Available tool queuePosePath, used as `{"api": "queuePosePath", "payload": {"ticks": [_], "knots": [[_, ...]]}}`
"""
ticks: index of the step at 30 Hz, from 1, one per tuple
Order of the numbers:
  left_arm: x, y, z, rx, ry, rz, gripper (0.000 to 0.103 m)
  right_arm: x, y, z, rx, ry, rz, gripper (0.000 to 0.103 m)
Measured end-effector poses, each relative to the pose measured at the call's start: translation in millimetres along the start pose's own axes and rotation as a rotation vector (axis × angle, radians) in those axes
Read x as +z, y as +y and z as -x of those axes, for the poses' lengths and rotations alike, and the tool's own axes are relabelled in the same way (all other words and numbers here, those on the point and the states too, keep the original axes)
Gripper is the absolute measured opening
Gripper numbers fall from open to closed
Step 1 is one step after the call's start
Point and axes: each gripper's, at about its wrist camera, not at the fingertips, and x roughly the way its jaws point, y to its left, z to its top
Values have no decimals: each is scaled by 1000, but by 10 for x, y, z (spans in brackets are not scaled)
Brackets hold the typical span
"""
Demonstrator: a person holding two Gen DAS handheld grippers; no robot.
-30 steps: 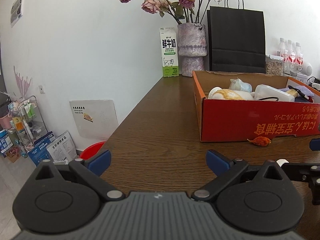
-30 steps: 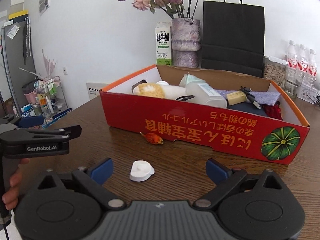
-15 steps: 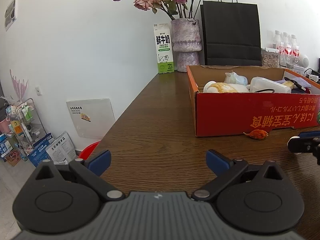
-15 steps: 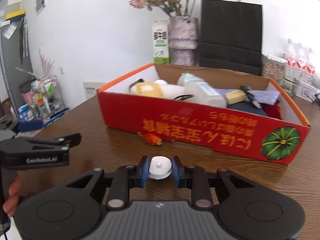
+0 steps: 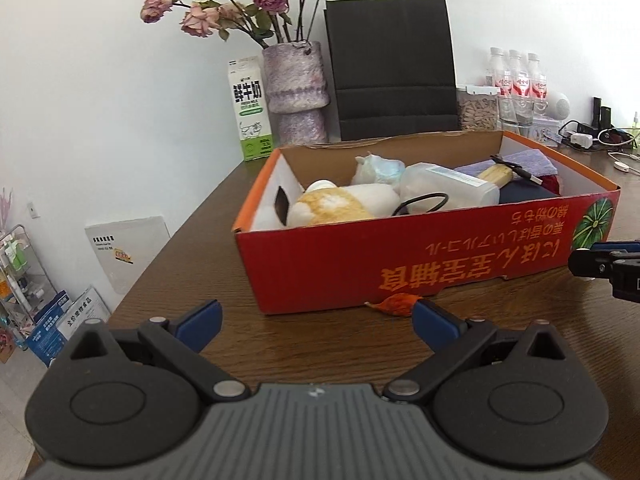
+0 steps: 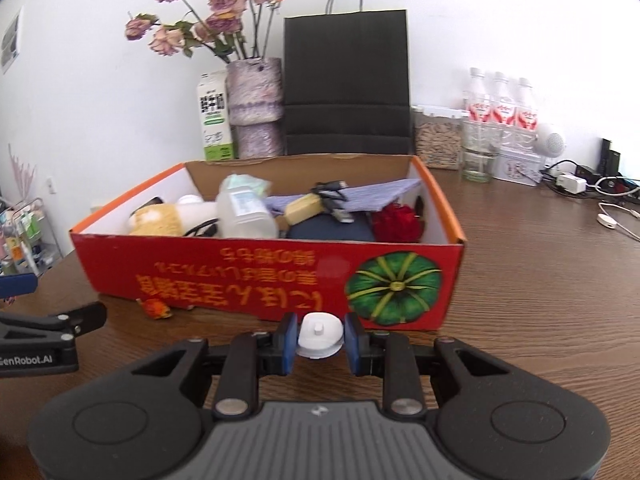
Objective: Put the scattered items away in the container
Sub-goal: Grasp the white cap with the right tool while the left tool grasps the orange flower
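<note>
Right gripper [image 6: 320, 338]: blue fingers [image 6: 289, 340] pinched on small white plastic cap [image 6: 320, 334], one pad each side, cap held clear of table [image 6: 540, 300], just in front of red cardboard box [image 6: 408, 276] near its pumpkin print. Looks light, stiff, smooth-skinned, so prob. slippery under hard pads; rounded rim w/ small nub on top, best taken across widest part as now, not by the nub. Not fragile by the look, though blur makes exact shape hard to call. Light squeeze enough; too much could pop it out sideways.

Left gripper [image 5: 316, 322]: fingers [image 5: 200, 320] spread wide, nothing between, low over table w/ right pad's tip close by orange-red dried pod or pepper [image 5: 394, 305] lying against box front. That piece prob. v. light, brittle, crumbly; take across its middle, gently, w/o crushing.

Box already holds plush toy [image 5: 332, 208], clear plastic container [image 5: 444, 190], black cable [image 5: 424, 202], purple cloth [image 6: 376, 192], red item at right end [image 6: 398, 224]. Free space scarce; cap likely to settle on top of soft stuff.
</note>
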Motion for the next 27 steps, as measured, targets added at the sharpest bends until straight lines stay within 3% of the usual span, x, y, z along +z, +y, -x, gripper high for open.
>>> {"api": "queuePosePath", "payload": {"ticks": [6, 18, 21, 24, 26, 27], "knots": [[90, -234, -242, 18, 60, -5, 103, -23, -167, -36, -7, -2, -52, 24], [92, -252, -396, 5, 109, 43, 101, -45, -227, -42, 9, -1, -94, 24], [95, -251, -402, -2, 113, 53, 91, -53, -206, -45, 14, 4, -88, 25], [92, -233, -408, -26, 122, 70, 73, -54, -187, -54, 20, 13, -82, 25], [87, -237, -376, -51, 116, 75, 47, -56, -184, -55, 23, 14, -81, 25], [83, -249, -359, -55, 113, 73, 43, -57, -185, -55, 23, 14, -82, 25]]}}
